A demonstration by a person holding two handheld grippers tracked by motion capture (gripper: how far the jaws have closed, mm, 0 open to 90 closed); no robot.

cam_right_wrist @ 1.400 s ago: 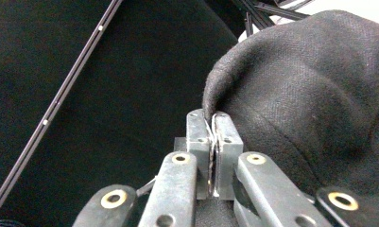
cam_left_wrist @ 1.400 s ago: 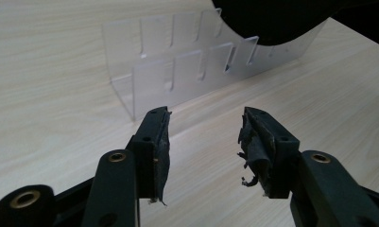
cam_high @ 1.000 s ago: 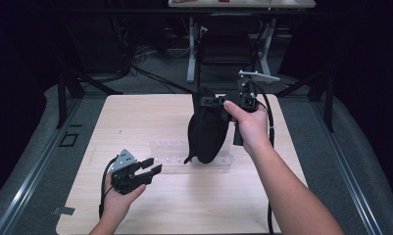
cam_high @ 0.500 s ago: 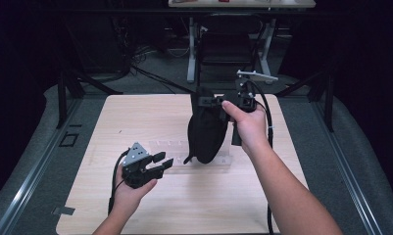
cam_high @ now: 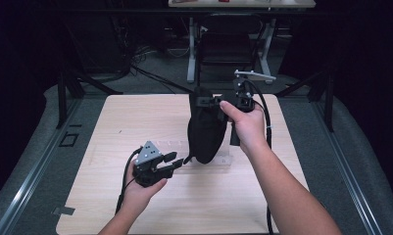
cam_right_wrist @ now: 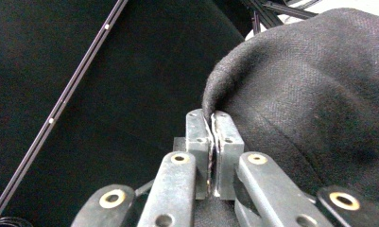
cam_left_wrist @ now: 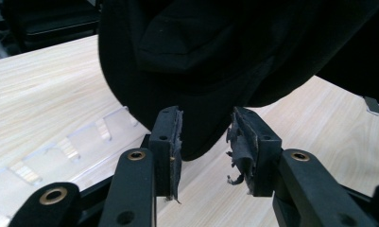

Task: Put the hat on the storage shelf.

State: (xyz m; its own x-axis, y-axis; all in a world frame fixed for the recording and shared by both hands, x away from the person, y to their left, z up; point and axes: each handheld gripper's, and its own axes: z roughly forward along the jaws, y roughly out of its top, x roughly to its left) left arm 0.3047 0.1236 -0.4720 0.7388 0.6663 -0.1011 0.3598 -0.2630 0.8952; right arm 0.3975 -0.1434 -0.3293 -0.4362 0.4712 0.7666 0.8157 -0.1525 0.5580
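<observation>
Fingers of my right gripper point(cam_right_wrist: 211, 142) clench the black cloth point(cam_high: 206, 132) at frame centre, hanging it up; my left gripper point(cam_left_wrist: 206, 142) has been closing, unclenched, cloth's tip between its jaws.

High view overlooks table point(cam_high: 135, 122); gripper views close-up.

Dim room, pale wooden table point(cam_high: 135, 117), seemingly grey floor point(cam_high: 32, 161)

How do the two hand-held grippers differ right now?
The right gripper is shut on the top edge of the black cloth, holding it up above the table; the left gripper is open, its jaws just closing around the cloth's bottom tip without pinching it. The right is held high, the left low near the table. Both have two black jaws.
</observation>
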